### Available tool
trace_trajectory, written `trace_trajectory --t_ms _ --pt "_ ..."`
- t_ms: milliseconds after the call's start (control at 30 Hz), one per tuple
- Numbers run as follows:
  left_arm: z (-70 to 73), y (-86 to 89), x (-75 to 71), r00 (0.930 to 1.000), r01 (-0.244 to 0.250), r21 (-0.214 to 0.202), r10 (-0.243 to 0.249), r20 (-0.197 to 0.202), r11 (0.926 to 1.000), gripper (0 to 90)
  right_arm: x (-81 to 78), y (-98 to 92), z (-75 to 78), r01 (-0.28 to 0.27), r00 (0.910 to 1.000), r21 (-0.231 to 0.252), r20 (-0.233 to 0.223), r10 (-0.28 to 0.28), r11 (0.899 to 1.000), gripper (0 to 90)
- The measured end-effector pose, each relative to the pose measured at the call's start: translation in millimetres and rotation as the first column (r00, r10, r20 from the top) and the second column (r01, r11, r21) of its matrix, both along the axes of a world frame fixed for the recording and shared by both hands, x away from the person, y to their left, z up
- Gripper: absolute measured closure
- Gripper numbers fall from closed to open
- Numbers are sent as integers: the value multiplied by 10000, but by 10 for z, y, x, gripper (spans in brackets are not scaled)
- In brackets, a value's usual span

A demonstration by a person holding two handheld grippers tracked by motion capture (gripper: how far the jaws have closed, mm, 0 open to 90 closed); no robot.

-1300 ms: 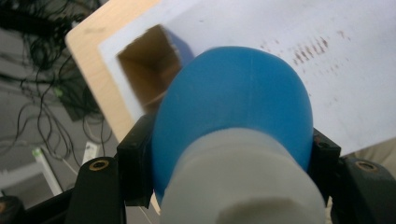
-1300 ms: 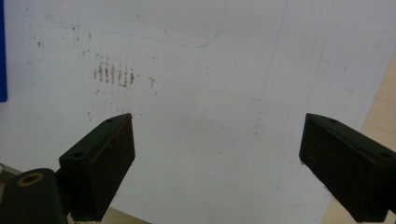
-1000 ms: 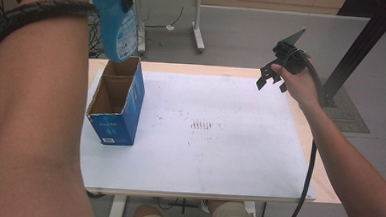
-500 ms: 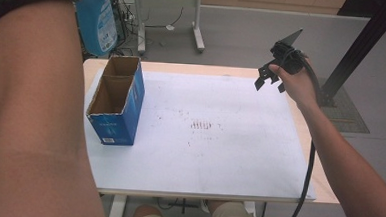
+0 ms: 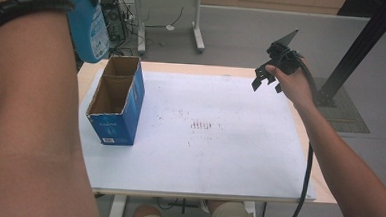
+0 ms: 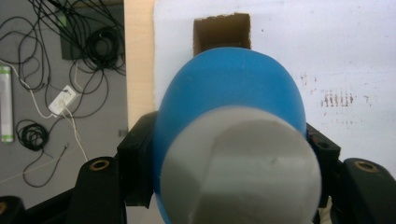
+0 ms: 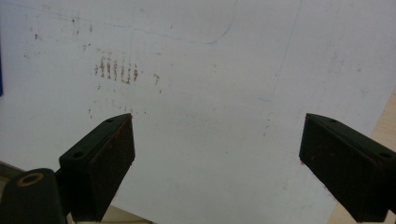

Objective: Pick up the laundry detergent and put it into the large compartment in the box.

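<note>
A blue bottle point(image 5: 87, 28) with a grey cap point(image 6: 240, 168) hangs in the air past the table's far left corner, above and just behind a blue cardboard box point(image 5: 116, 102). My left gripper point(image 6: 229, 172) is shut on the bottle, one black jaw on each side of it. The box stands open-topped with two compartments; one opening point(image 6: 222, 32) shows beyond the bottle. My right gripper point(image 5: 262, 82) hovers over the far right part of the white sheet point(image 7: 210, 70). It is open with nothing between its fingers point(image 7: 100, 163).
The white sheet point(image 5: 228, 155) covers most of the wooden table point(image 5: 88, 70) and bears faint brown marks point(image 5: 200, 125) in its middle. Cables point(image 6: 42, 84) lie on the floor left of the table. A black post point(image 5: 364, 42) rises at the far right.
The left hand has carried the blue bottle to the left, from over the box's far end to beyond the table's corner. The right gripper has kept still.
</note>
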State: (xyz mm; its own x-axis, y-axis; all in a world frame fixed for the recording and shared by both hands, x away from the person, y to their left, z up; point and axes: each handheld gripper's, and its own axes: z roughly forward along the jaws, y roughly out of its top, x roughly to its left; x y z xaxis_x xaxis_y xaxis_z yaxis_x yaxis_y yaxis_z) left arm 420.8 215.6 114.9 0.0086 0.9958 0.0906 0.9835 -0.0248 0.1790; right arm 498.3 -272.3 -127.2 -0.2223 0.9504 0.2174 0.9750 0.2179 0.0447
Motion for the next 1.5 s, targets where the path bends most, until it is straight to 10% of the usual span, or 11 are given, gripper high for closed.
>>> trace_trajectory --t_ms 1500 --pt "-932 271 123 9954 -403 -741 337 -892 9964 367 -16 121 -2 -166 9999 -197 -5 166 9997 106"
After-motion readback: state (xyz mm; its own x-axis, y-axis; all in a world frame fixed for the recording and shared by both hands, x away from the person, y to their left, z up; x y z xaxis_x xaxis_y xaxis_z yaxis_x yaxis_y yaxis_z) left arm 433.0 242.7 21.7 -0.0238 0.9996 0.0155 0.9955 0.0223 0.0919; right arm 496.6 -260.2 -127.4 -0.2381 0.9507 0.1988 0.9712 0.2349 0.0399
